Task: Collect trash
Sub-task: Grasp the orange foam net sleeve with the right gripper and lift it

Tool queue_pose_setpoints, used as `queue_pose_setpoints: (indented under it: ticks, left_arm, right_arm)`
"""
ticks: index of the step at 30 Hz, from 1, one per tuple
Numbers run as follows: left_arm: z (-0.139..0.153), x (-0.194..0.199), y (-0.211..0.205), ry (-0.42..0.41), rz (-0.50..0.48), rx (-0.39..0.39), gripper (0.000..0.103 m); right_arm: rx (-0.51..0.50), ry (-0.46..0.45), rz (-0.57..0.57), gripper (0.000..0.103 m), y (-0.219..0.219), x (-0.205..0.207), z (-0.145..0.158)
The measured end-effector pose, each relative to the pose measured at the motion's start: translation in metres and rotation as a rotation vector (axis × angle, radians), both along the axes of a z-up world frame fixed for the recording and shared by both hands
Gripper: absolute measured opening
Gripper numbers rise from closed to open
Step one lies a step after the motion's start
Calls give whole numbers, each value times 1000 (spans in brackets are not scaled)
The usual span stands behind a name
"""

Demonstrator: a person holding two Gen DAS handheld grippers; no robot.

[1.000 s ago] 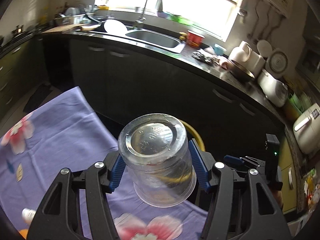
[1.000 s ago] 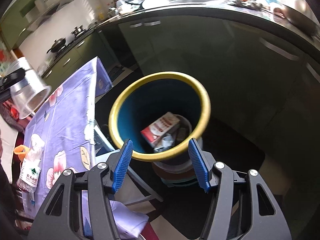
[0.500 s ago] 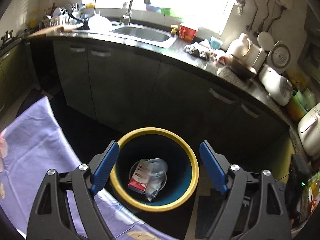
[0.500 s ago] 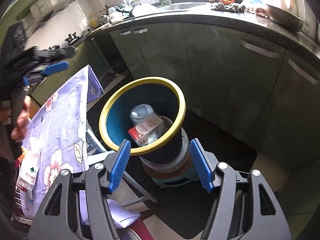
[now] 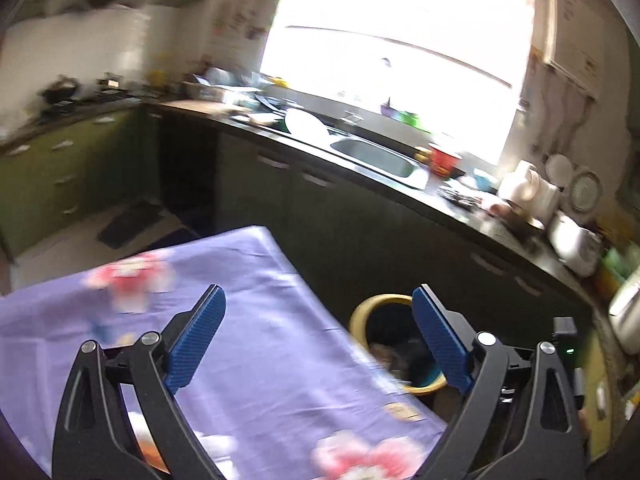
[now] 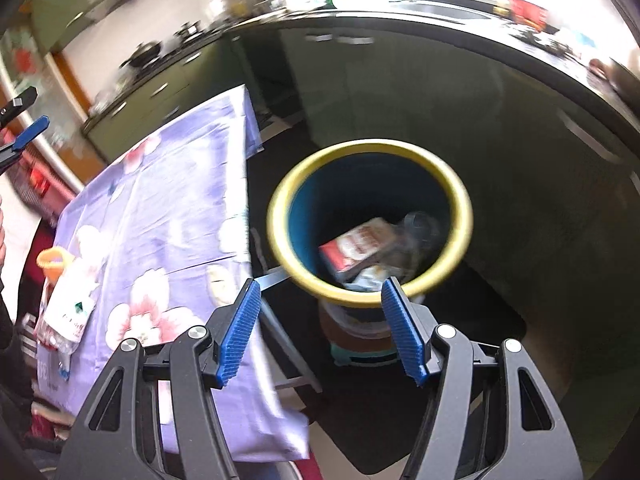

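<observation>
The blue trash bin with a yellow rim [image 6: 372, 220] stands on the floor beside the table; it holds a red-and-white carton [image 6: 354, 246] and a clear plastic cup [image 6: 420, 228]. My right gripper [image 6: 320, 328] is open and empty, just in front of the bin. My left gripper [image 5: 318, 336] is open and empty above the purple flowered tablecloth [image 5: 248, 320], with the bin [image 5: 396, 344] at its right. A crushed plastic bottle with an orange cap [image 6: 64, 300] lies on the tablecloth [image 6: 168, 208] at the left of the right wrist view.
Dark kitchen cabinets [image 5: 360, 224] with a sink [image 5: 376, 156] and dishes run behind the bin. Appliances [image 5: 572, 236] stand on the counter at the right. A metal table leg [image 6: 276, 278] shows between table and bin.
My left gripper let go of the clear cup, which fell into the bin, then swung back left over the table. My right gripper stayed open by the bin.
</observation>
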State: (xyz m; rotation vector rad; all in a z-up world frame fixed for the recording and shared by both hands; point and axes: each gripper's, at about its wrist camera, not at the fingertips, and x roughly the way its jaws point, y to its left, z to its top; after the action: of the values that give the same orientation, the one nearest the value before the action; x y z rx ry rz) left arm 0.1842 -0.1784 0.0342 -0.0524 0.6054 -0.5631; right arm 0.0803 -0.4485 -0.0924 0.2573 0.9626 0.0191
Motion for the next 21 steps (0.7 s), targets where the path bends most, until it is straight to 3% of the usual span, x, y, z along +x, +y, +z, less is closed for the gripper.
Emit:
queue_pose_setpoints:
  ticks: [4, 9, 15, 21]
  left_arm:
    - [-5, -9, 63, -47, 138, 40, 91]
    - [-23, -13, 125, -33, 255, 27, 91]
    - [-43, -13, 172, 10, 310, 8, 91]
    - [-47, -23, 207, 6, 367, 13, 91]
  right_arm:
    - [4, 31, 99, 63, 45, 17, -3]
    - [2, 76, 244, 63, 113, 36, -4]
    - [-57, 91, 429, 63, 203, 55, 10]
    - [-32, 20, 646, 63, 277, 62, 38]
